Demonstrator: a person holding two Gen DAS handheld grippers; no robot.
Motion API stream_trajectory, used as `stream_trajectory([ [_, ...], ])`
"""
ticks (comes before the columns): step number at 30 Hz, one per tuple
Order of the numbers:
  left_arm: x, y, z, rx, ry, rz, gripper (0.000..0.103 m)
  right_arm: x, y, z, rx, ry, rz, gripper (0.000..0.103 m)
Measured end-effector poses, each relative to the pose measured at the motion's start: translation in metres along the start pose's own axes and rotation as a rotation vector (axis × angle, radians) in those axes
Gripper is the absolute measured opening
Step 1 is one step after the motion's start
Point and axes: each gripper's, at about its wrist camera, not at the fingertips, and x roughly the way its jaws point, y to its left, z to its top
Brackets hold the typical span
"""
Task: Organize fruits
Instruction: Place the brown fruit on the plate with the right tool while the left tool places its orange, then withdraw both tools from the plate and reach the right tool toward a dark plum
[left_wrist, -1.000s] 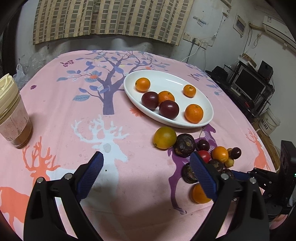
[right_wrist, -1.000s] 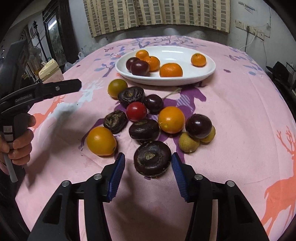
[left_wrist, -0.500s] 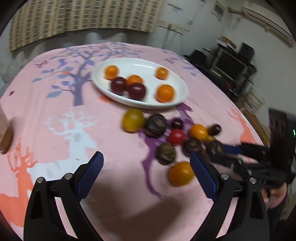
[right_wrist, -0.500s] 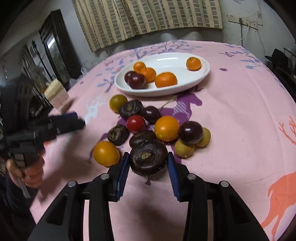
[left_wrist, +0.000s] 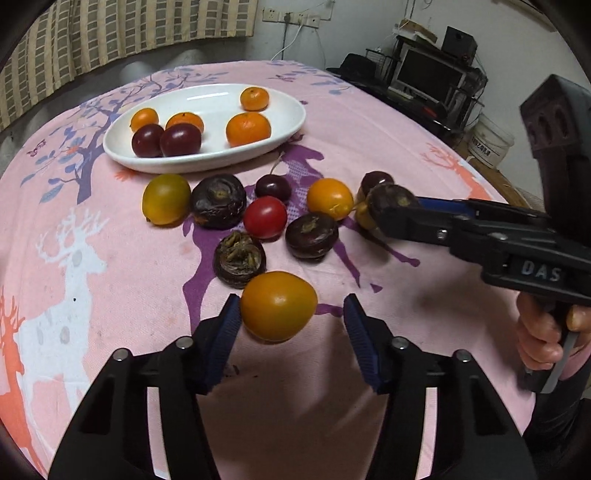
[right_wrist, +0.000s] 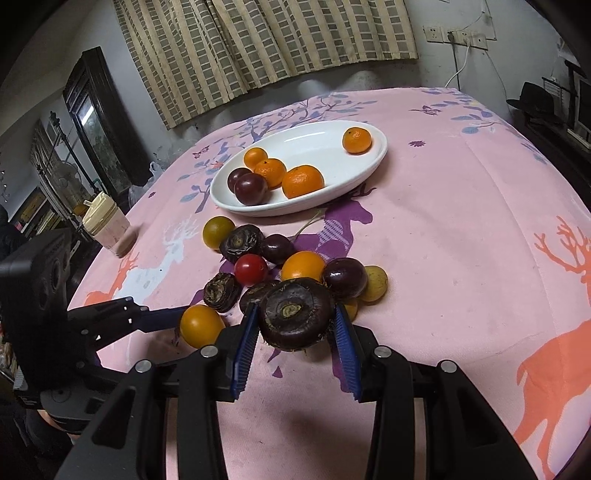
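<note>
Home: curtain (right_wrist: 266, 44), television (left_wrist: 430, 75), tablecloth (right_wrist: 461, 221)

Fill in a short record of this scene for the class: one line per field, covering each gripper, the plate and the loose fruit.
left gripper: open around an orange-yellow fruit on the cloth
right gripper: shut on a dark brown fruit
white plate: holds four oranges and two dark plums
loose fruit: clustered on the pink tablecloth before the plate, including a red tomato
cup: stands at the table's left edge
</note>
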Motion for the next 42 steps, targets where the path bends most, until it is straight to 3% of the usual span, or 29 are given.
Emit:
stream_trajectory([
  [6, 0.006, 0.005, 0.002, -0.029, 0.011, 0.022, 0.042, -0.001, 0.003, -0.001, -0.013, -0.006, 0.0, 0.042],
  [11, 0.002, 0.01, 0.0, -0.049, 0.014, 0.008, 0.041, -0.001, 0.002, -0.002, -0.006, -0.003, 0.004, 0.042],
  [16, -0.022, 0.025, 0.007, -0.088, -0.036, -0.052, 0.041, -0.006, 0.003, 0.005, 0.017, -0.025, 0.086, 0.042],
  [21, -0.038, 0.049, 0.055, -0.079, -0.115, -0.026, 0.041, -0.006, 0.009, 0.051, -0.009, -0.092, 0.049, 0.042],
  [25, -0.024, 0.07, 0.108, -0.095, -0.158, -0.003, 0.041, 0.018, -0.001, 0.096, 0.017, -0.103, -0.014, 0.042],
  [30, 0.021, 0.096, 0.158, -0.141, -0.115, 0.035, 0.041, 0.067, -0.019, 0.134, 0.029, -0.039, -0.098, 0.042],
  [36, 0.057, 0.11, 0.18, -0.146, -0.076, 0.081, 0.041, 0.102, -0.027, 0.149, 0.01, 0.026, -0.116, 0.043],
  [37, 0.059, 0.112, 0.18, -0.148, -0.073, 0.091, 0.043, 0.103, -0.026, 0.15, 0.004, 0.031, -0.122, 0.044],
  [39, 0.054, 0.114, 0.179, -0.164, -0.099, 0.119, 0.074, 0.096, -0.023, 0.149, -0.006, 0.023, -0.11, 0.051],
  [42, 0.033, 0.11, 0.173, -0.169, -0.155, 0.138, 0.085, 0.075, -0.018, 0.147, -0.034, -0.02, -0.117, 0.052],
])
